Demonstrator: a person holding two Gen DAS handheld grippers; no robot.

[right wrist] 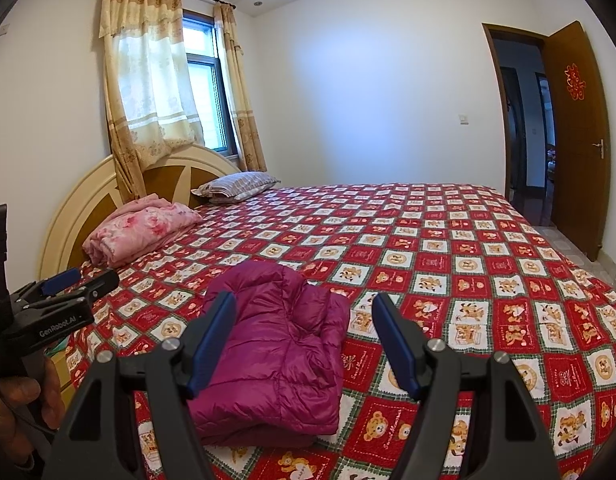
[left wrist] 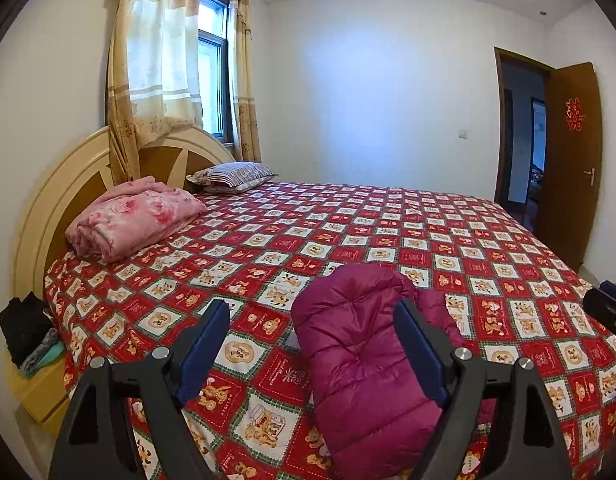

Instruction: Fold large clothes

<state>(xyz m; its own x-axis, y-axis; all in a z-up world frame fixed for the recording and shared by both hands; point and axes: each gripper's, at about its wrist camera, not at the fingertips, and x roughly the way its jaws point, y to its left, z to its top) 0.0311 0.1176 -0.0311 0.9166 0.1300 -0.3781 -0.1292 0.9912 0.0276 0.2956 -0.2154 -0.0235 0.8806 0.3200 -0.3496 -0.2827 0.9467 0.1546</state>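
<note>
A magenta puffer jacket (left wrist: 359,360) lies folded into a compact bundle on the red bear-patterned bedspread (left wrist: 387,232), near the bed's front edge; it also shows in the right wrist view (right wrist: 276,352). My left gripper (left wrist: 311,312) is open and empty, raised in front of the jacket, not touching it. My right gripper (right wrist: 304,304) is open and empty, held above the jacket's near side. The left gripper also shows at the left edge of the right wrist view (right wrist: 76,280), held by a hand.
A folded pink floral quilt (left wrist: 136,216) and a striped pillow (left wrist: 232,176) lie by the curved headboard (left wrist: 48,200). A bedside cabinet with dark clothes (left wrist: 24,328) stands at the left. An open brown door (left wrist: 567,160) is at the right.
</note>
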